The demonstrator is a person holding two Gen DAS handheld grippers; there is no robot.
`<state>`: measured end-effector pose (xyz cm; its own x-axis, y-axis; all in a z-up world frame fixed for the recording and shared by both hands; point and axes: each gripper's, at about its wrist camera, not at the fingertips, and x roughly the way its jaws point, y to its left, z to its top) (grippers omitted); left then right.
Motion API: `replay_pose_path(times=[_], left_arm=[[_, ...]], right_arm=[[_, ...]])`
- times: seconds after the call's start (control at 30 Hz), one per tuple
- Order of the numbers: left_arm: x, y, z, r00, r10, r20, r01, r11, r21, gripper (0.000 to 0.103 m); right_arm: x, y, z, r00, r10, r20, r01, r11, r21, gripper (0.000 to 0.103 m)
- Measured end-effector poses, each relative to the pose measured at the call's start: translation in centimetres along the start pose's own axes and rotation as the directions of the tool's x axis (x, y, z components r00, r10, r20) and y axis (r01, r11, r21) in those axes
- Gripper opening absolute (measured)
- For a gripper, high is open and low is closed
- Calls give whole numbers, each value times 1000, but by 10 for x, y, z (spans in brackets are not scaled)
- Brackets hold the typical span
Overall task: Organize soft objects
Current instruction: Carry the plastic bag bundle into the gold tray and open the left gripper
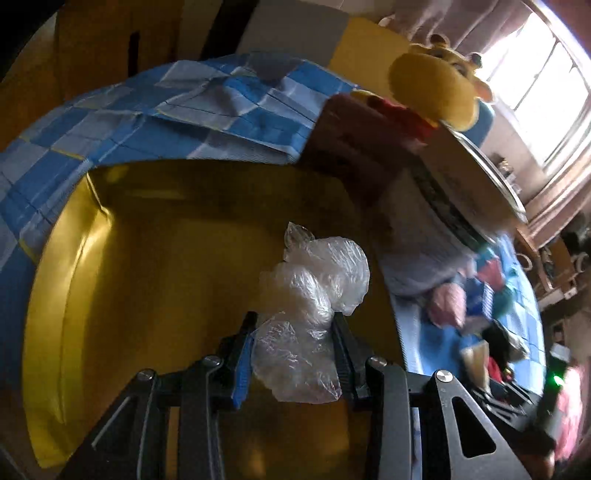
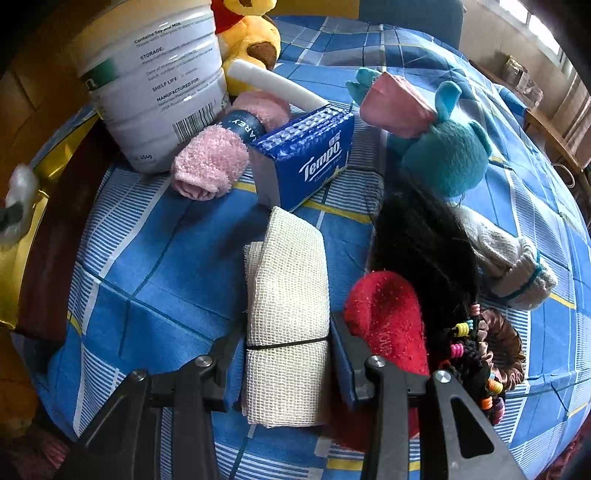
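A home bedroom: checked bedsheet (image 2: 155,266), plush bear (image 2: 251,33), curtained window (image 1: 546,92).

"tempo" on the blue tissue pack (image 2: 306,162); "storage", "shelf life", "manufactured for" on the white canister (image 2: 155,85).

1. A white canister (image 2: 147,85) with printed label text and a barcode stands at the upper left of the right wrist view.
2. A blue Tempo tissue pack (image 2: 306,158) lies just right of it, near the centre top.
3. A blue checked bedsheet (image 2: 155,266) covers the surface beneath.
4. A bright window (image 1: 546,85) with pale curtains fills the upper right of the left wrist view.
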<state>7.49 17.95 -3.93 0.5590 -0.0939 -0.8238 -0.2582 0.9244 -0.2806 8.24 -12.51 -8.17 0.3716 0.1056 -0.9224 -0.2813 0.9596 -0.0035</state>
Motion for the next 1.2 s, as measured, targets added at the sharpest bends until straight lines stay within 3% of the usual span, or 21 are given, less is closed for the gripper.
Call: replay_pose_path(times=[0.27,0.43,0.57,0.77,0.87,0.97,1.2], left_arm=[[34,8,44,999,38,-19,-38,998,-41,45],[45,12,59,998,55,-8,-55,998,-34,68],[35,15,50,999,52,9,-52,998,-17,77],[2,16,16,998,36,54,-39,997,69,77],[-17,16,0,995,29,98,-41,991,125,78],[-31,22,-11,992,17,127,-34,991,131,102],[-48,33,-17,985,28,173,-52,989,136,103]], right_arm=[[1,4,0,1000,-4,2,4,1000,-16,40],[1,8,-2,1000,-18,12,18,999,-39,41],[0,11,-3,1000,-20,18,21,999,-39,40],[-6,13,-5,999,-40,33,41,998,-41,38],[-24,7,-7,997,-20,74,20,1000,3,38],[-52,-4,-5,991,-4,135,-5,998,68,38],[-105,-40,38,973,-63,220,23,983,182,38]])
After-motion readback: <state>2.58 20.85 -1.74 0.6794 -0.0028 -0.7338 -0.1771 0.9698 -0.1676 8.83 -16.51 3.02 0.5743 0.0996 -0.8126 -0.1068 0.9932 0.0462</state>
